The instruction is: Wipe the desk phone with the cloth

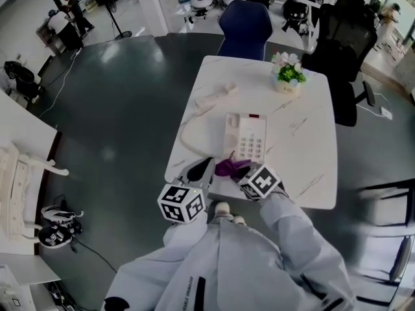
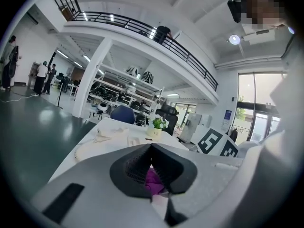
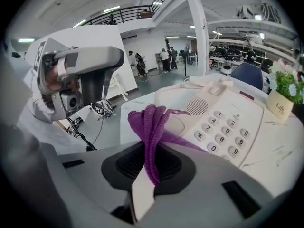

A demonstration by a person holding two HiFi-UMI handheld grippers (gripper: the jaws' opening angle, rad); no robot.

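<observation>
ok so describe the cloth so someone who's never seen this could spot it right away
On the white marbled table, look at the near edge, just in front of the keypad of the desk phone. The purple cloth is bunched there, pinched in the right gripper. It is the only purple, knitted thing; the phone beside it is hard and white.

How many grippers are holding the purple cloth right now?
2. The left gripper and the right gripper both pinch the purple cloth, at the desk phone's near edge.
</observation>
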